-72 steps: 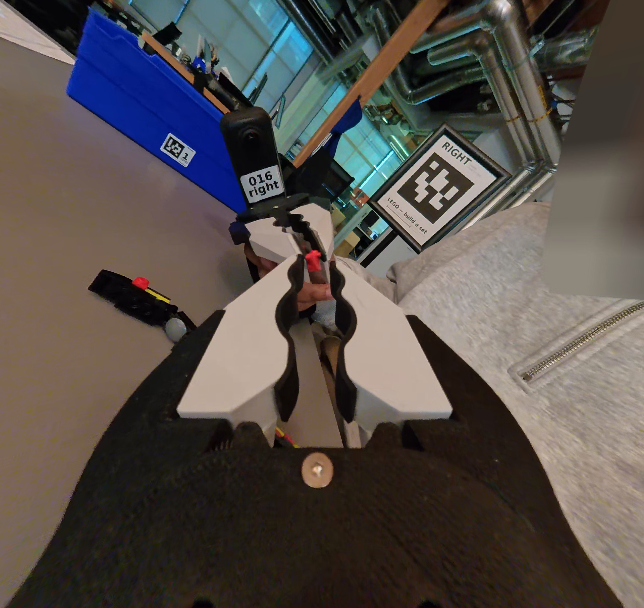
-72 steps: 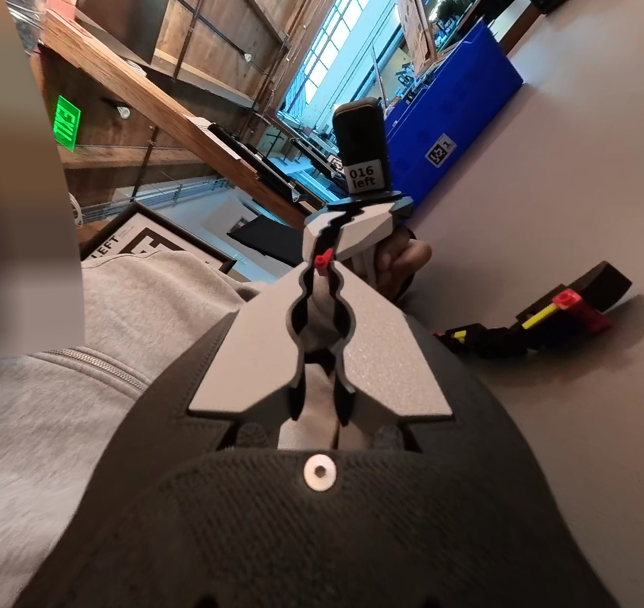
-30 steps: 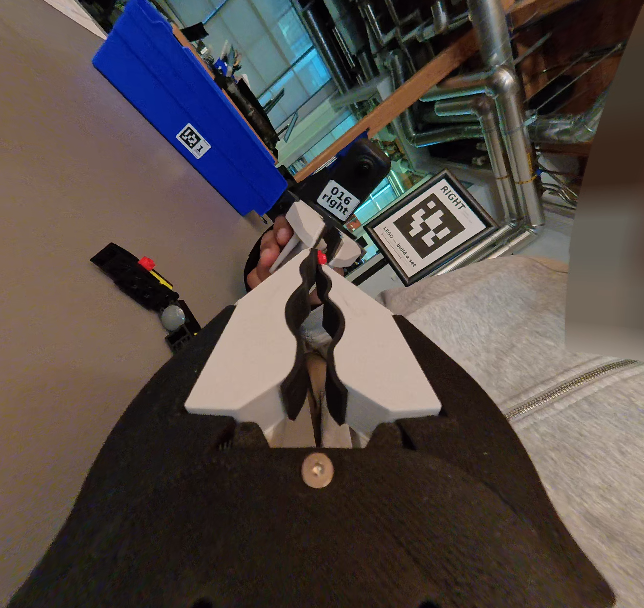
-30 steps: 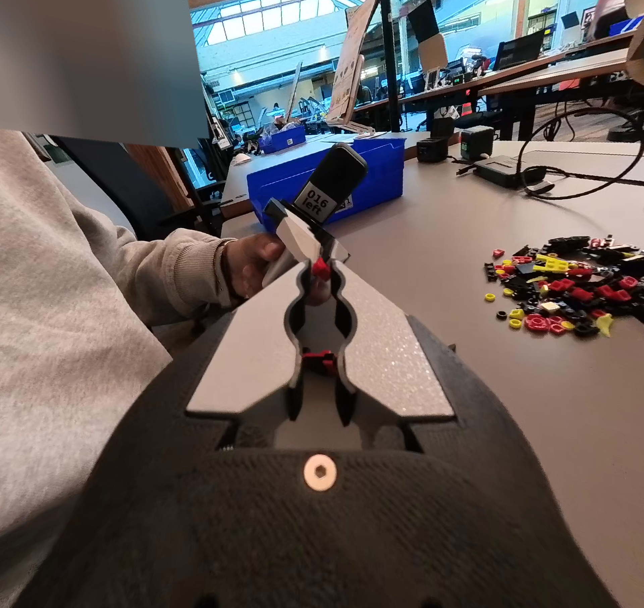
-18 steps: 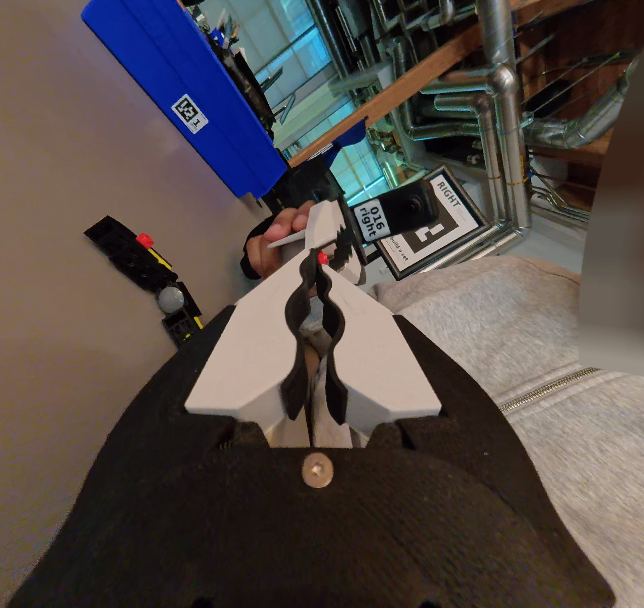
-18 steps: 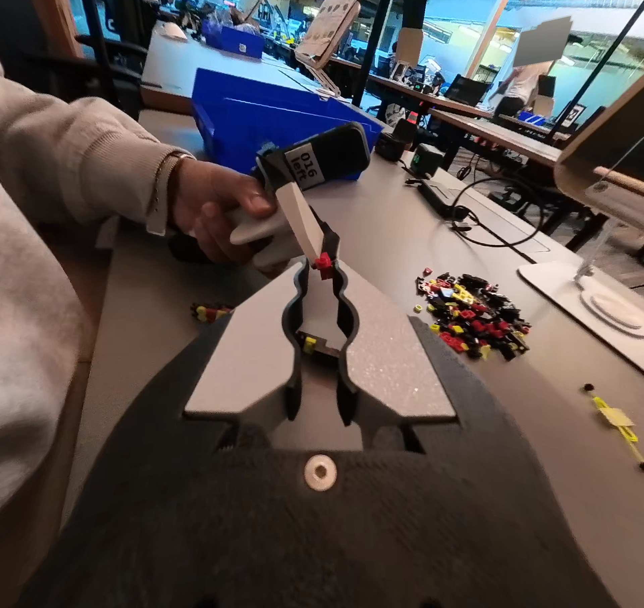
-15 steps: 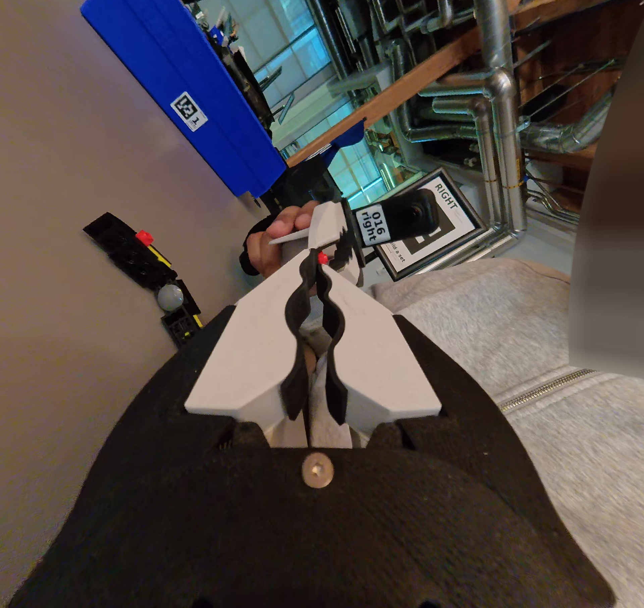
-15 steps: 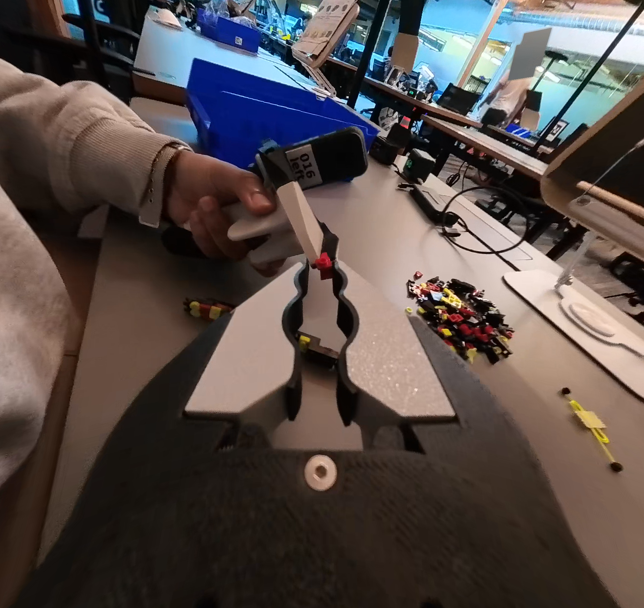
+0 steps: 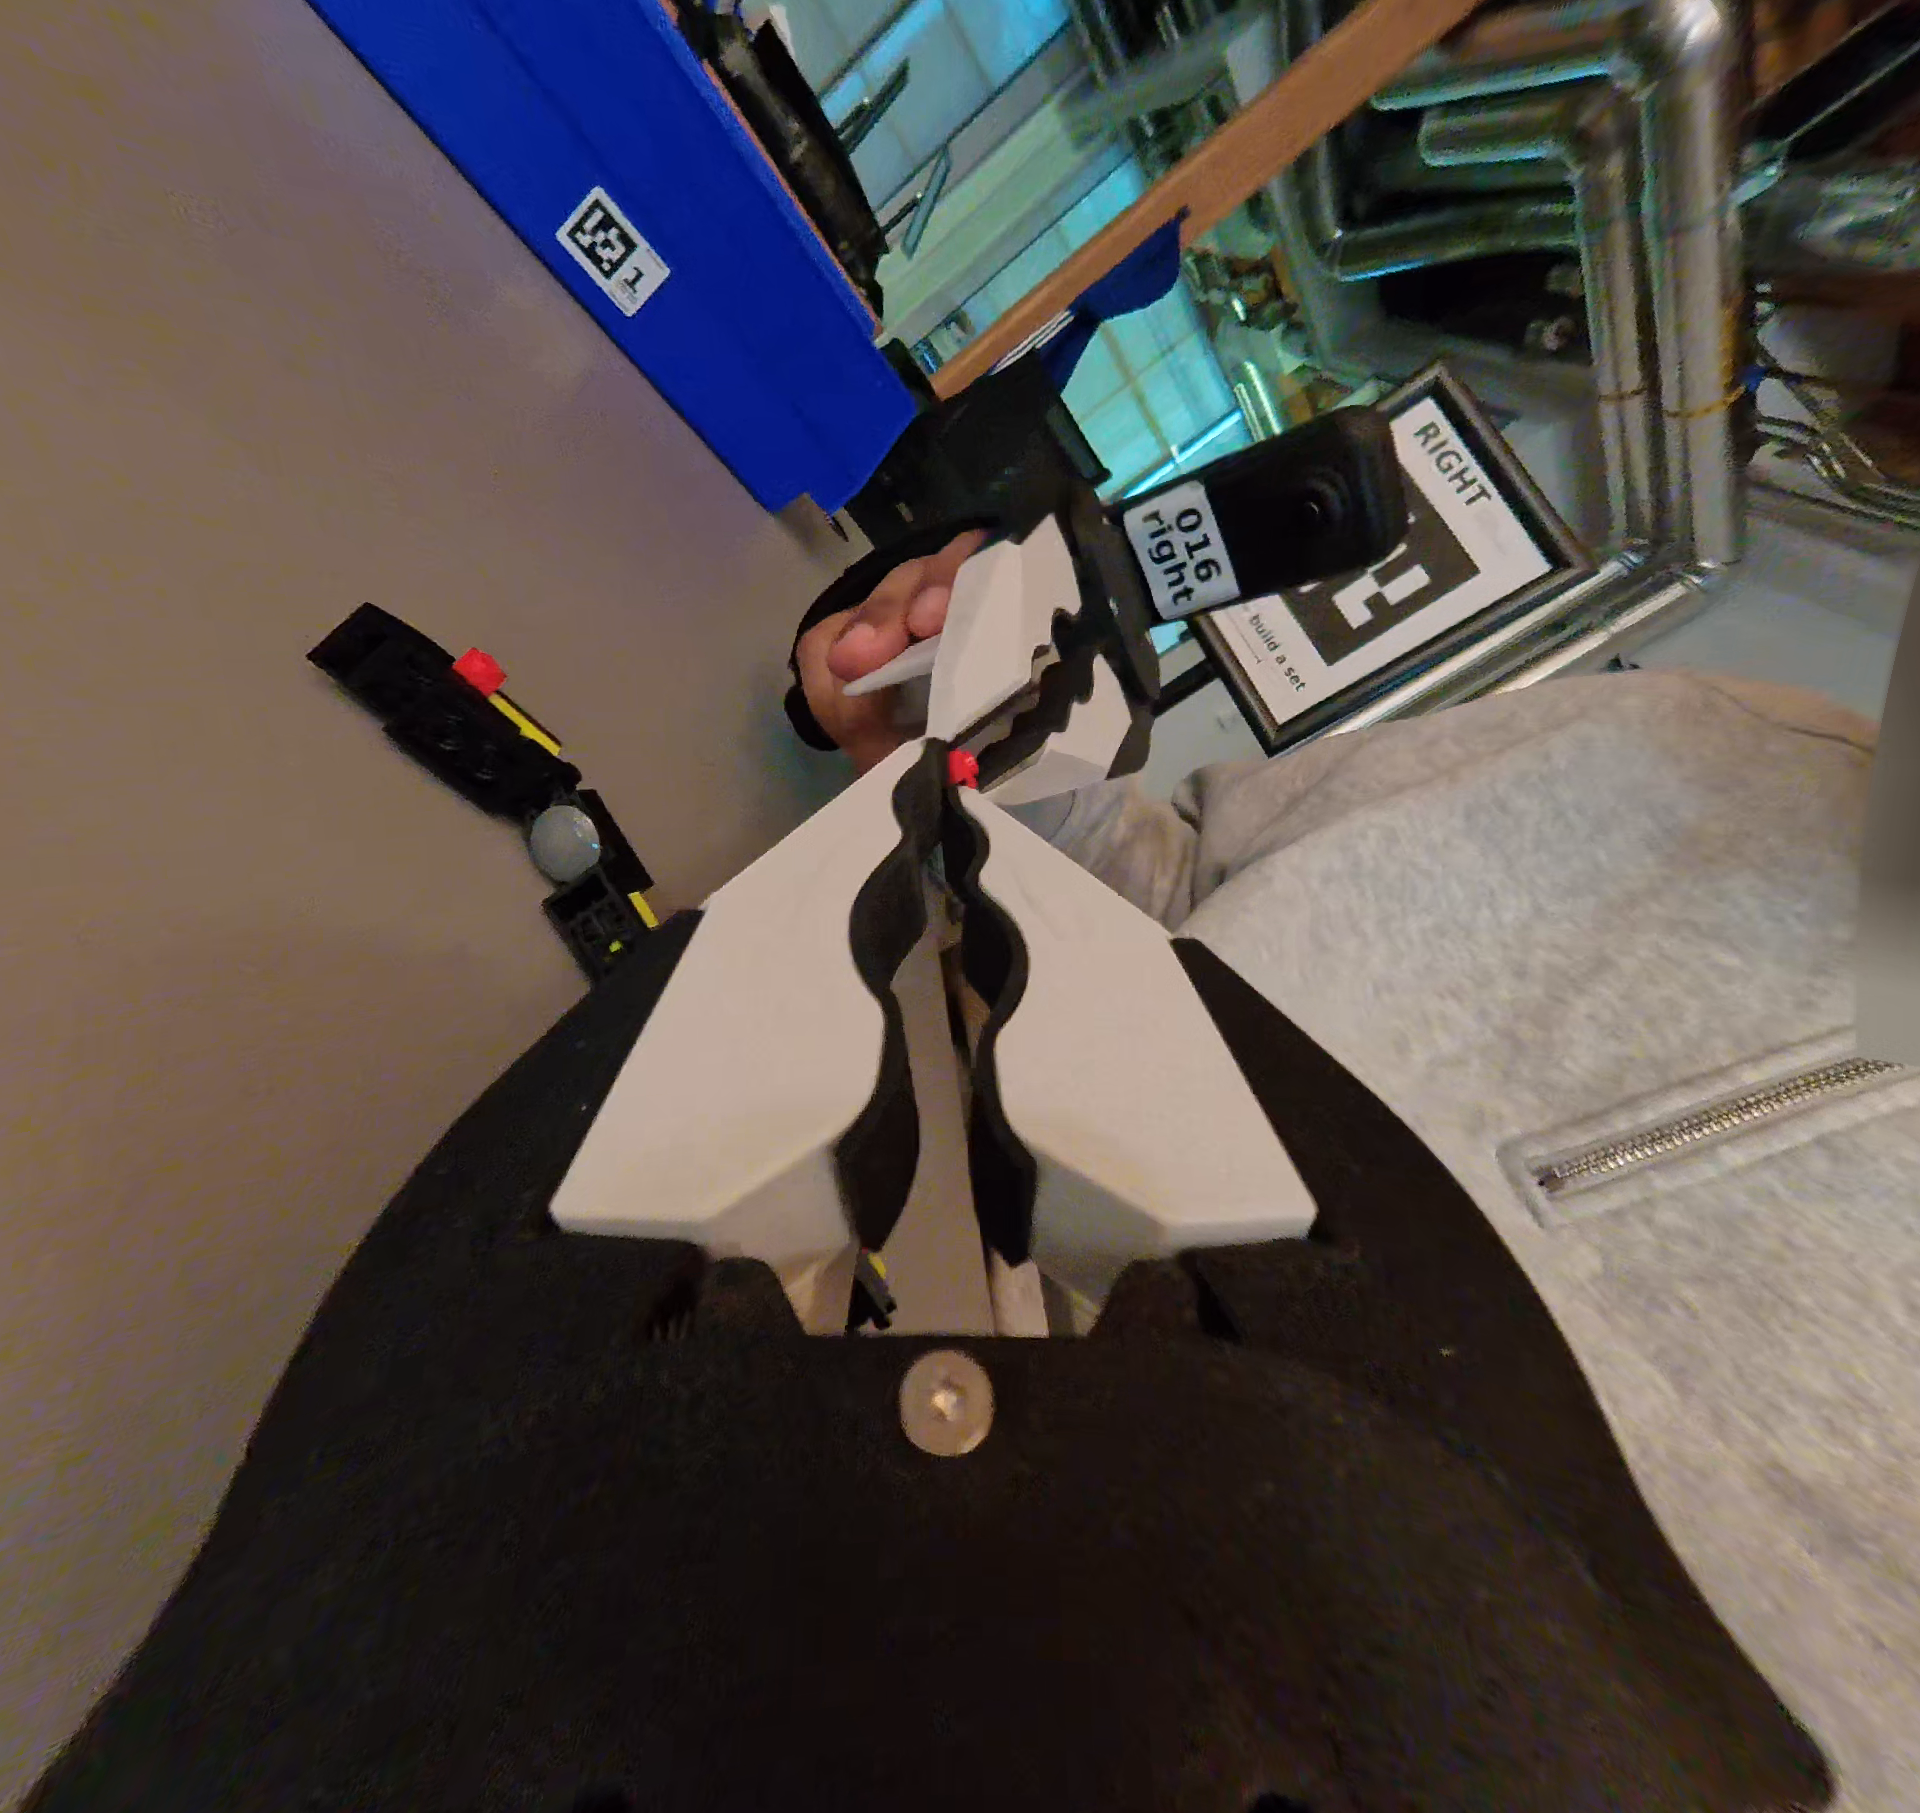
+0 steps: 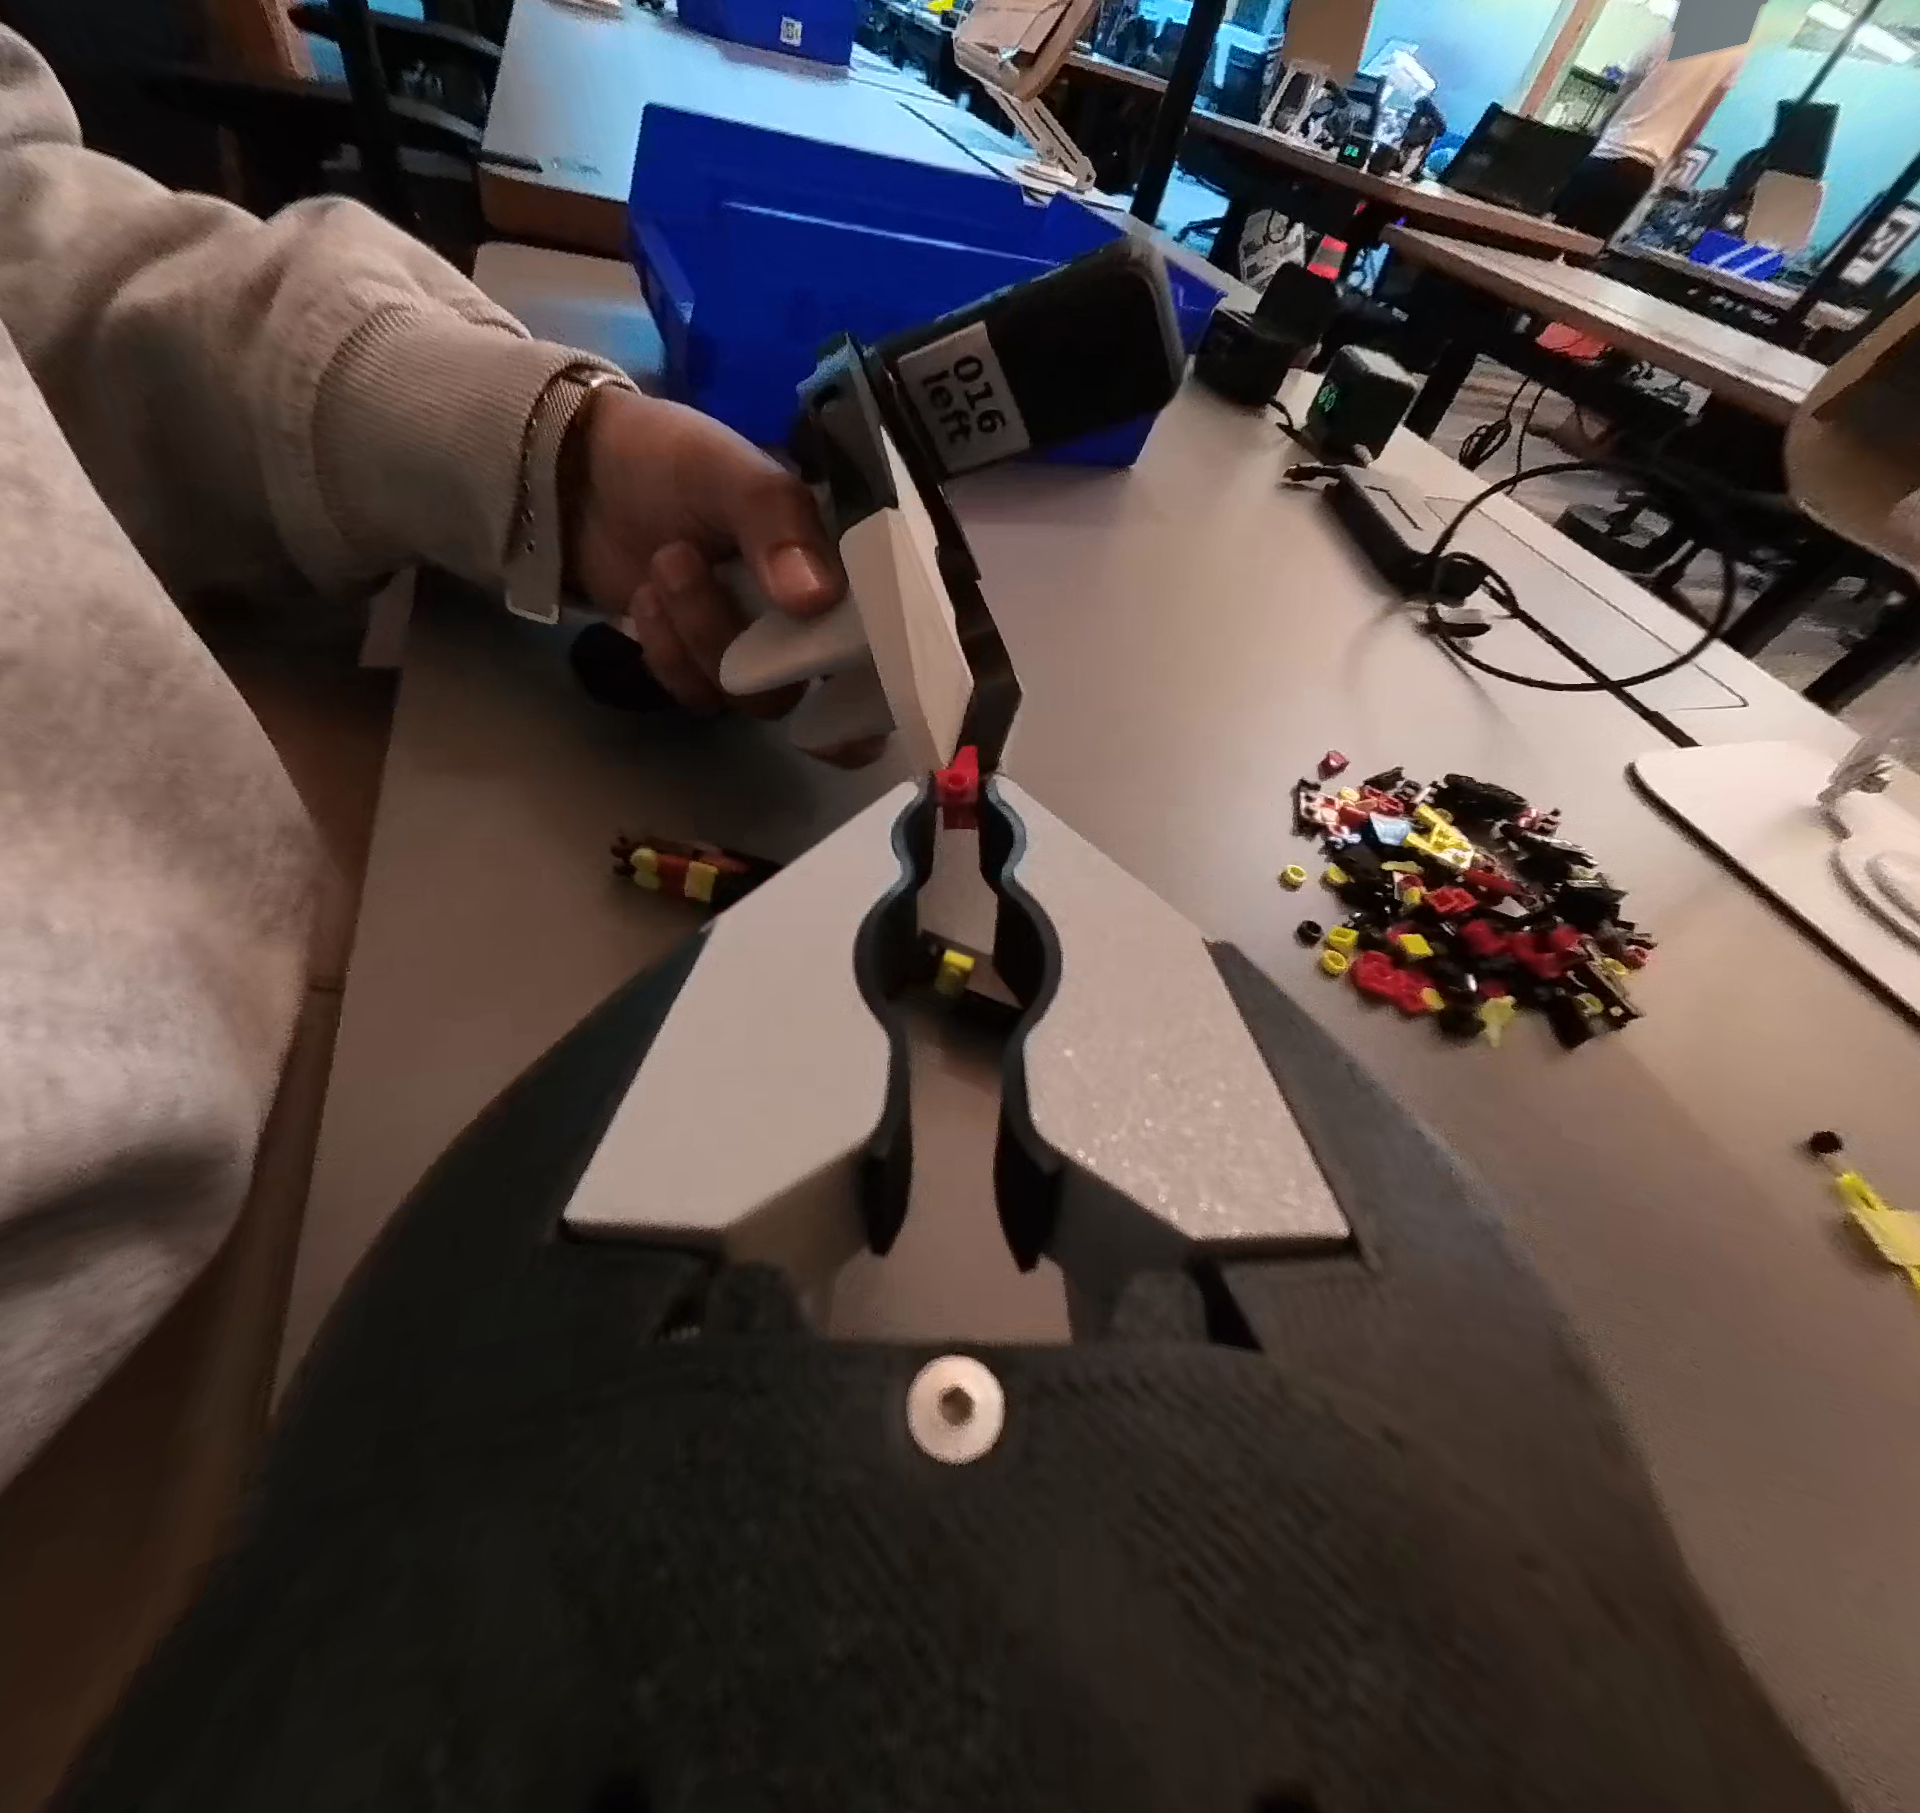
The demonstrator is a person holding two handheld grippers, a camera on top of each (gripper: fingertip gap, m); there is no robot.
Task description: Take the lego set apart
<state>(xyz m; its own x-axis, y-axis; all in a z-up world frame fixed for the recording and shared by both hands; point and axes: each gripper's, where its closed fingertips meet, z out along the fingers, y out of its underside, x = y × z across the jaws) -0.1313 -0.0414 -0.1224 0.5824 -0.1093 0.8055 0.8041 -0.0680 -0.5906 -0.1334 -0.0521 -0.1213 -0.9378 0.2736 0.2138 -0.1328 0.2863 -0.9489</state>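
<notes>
A small red lego piece (image 9: 961,769) is pinched between the tips of both grippers, held above the table. My left gripper (image 9: 940,778) is shut on it from one side. My right gripper (image 10: 956,799) is shut on the same red piece (image 10: 956,784) from the other side, and the two meet tip to tip at an angle. A black lego assembly (image 9: 447,724) with a red stud, a yellow strip and a grey ball lies on the grey table at the left. A short red, yellow and black assembly (image 10: 681,870) lies on the table below the left gripper (image 10: 904,620).
A pile of loose red, yellow and black pieces (image 10: 1455,916) lies on the table to the right. A yellow piece (image 10: 1875,1218) lies near the right edge. A blue bin (image 10: 831,257) stands at the back. A white base (image 10: 1766,828) and cables lie at the far right. Both grippers' tips are close together, under 4 cm apart.
The right gripper has swung round from facing the person's chest to facing out over the table, tilting against the left gripper. The red piece has stayed pinched between both tips.
</notes>
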